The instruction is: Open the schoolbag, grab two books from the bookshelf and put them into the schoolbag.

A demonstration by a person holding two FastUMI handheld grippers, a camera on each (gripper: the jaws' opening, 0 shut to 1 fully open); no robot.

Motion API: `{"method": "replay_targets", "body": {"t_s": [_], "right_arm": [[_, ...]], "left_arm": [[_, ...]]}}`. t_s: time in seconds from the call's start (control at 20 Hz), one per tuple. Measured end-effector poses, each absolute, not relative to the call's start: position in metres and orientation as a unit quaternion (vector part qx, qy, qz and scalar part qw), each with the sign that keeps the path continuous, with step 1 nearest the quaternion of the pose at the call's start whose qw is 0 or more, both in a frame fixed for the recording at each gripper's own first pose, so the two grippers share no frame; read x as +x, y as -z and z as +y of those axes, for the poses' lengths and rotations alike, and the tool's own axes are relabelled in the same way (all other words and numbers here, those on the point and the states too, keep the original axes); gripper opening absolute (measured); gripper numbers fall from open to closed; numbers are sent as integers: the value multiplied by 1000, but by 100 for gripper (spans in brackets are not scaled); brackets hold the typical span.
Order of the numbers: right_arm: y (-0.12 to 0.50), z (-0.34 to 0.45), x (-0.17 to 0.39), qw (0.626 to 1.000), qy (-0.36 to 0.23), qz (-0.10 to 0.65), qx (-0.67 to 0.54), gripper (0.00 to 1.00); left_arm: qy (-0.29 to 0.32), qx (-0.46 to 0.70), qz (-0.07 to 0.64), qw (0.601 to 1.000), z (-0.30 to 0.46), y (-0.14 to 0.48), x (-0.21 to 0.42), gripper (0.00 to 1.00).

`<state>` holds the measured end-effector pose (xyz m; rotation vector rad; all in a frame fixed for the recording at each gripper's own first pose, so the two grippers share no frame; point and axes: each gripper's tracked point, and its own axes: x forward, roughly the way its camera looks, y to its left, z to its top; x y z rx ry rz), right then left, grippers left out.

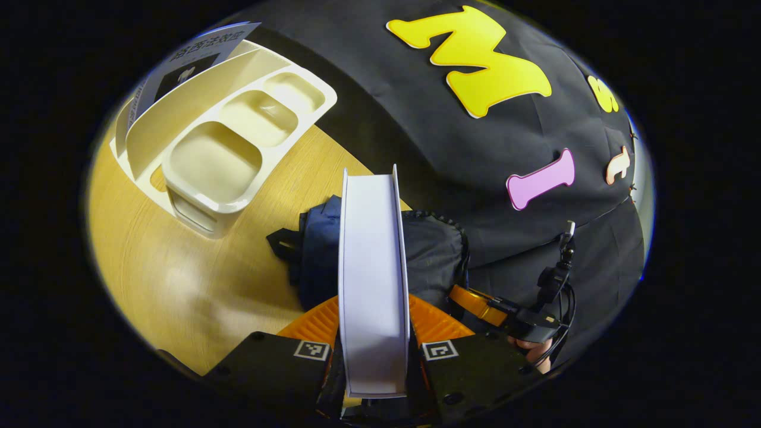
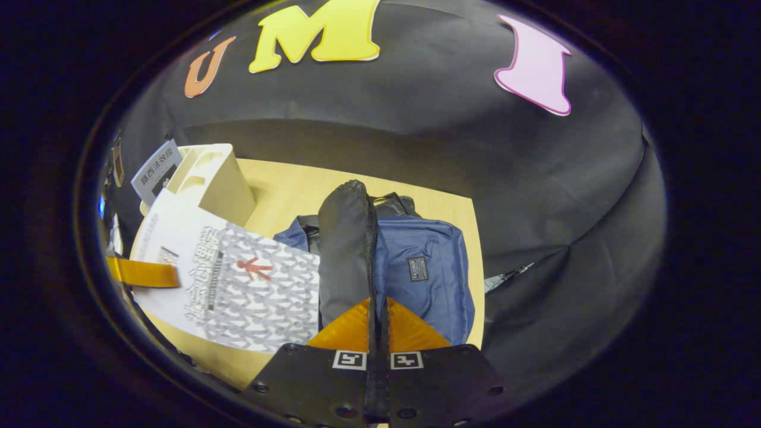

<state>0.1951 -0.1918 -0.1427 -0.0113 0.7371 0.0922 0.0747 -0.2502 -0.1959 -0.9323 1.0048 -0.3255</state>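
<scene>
- Navy fabric schoolbag [image 2: 425,270] lies on the wooden table [image 2: 285,190], toward its right edge in the right gripper view, patch label facing up.
- Black flap of the bag's opening [image 2: 345,249] is lifted upright; right gripper [image 2: 377,321] has its fingers nearly together, pinching the flap's zipper edge between them.
- In the left gripper view the schoolbag [image 1: 437,249] shows as dark folds behind the held book, near the table's far edge by the black cloth wall [image 1: 475,154].
- White book [image 1: 373,279] stands edge-on between the fingers of the left gripper [image 1: 373,333]; fingers are spread to the book's thickness and press on both covers.
- Same book in the right gripper view [image 2: 238,279]: grey patterned cover with a small red figure, held tilted just left of the bag opening, its corner touching or overlapping the black flap; can't tell which.
- One finger of the left gripper [image 2: 142,272] is visible at the book's left edge in the right gripper view.
- Cream plastic bookshelf [image 1: 226,137] with three tray compartments sits at the far left corner of the table, apart from the bag.
- Second book [image 1: 190,59] with a white-and-dark cover stands in the rear slot of the bookshelf, leaning.
- Right gripper [image 1: 511,315] also appears in the left gripper view, low right, with cables and part of a hand [image 1: 535,351] on it.
</scene>
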Motion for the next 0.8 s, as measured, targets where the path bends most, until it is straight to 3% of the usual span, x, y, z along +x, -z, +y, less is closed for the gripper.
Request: {"method": "replay_targets", "body": {"t_s": [0.8], "right_arm": [[109, -154, 179, 932, -104, 346, -13, 0]], "left_arm": [[169, -518, 410, 731, -339, 261, 123, 42]]}}
